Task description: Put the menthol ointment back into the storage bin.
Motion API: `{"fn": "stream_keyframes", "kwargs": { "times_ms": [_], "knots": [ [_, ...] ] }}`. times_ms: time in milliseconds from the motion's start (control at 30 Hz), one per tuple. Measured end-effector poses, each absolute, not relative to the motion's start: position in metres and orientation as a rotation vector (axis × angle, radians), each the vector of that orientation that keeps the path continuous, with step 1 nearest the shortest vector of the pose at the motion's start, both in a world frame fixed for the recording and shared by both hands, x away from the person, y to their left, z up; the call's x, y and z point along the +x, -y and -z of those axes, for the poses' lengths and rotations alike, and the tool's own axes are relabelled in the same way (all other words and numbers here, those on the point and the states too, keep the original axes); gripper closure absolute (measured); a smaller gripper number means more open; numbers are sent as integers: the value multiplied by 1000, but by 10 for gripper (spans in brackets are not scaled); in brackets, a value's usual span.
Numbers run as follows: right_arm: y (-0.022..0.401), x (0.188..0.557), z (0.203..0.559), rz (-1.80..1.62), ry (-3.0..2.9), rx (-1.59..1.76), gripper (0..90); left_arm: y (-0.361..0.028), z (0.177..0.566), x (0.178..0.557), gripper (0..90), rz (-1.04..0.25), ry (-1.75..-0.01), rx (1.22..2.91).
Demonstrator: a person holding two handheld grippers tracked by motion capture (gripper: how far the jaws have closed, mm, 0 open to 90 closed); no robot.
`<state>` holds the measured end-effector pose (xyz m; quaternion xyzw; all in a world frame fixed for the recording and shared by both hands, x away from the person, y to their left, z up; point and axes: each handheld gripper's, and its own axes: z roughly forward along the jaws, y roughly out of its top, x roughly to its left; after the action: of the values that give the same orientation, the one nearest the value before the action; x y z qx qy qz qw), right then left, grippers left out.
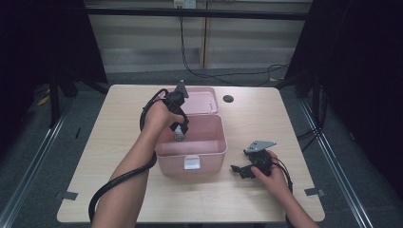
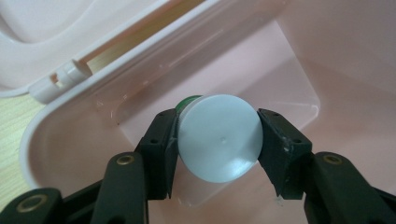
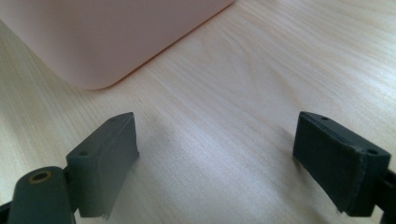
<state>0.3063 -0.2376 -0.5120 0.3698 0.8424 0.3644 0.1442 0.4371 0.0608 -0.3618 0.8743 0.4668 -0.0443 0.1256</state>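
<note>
Left tongs [image 2: 218, 140] gripping a small bottle [image 2: 219, 137] by its white cap, pads pressing on both sides, a bit of green peeking out behind the cap. Holding it down inside the open pink box [image 1: 190, 152], near the back wall by the hinged lid [image 1: 199, 100]. Right tongs [image 3: 215, 158] resting wide open with nothing between them, sitting on the bench [image 1: 247, 118] just beside the box's corner.
</note>
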Motion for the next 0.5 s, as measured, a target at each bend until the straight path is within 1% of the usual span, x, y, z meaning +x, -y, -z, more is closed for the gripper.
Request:
{"fn": "stream_keyframes", "kwargs": {
  "times_ms": [500],
  "knots": [
    [238, 306, 512, -1052, -2427, 1063, 132, -52, 387, 442, 499, 156, -1419, 2512]
  ]
}}
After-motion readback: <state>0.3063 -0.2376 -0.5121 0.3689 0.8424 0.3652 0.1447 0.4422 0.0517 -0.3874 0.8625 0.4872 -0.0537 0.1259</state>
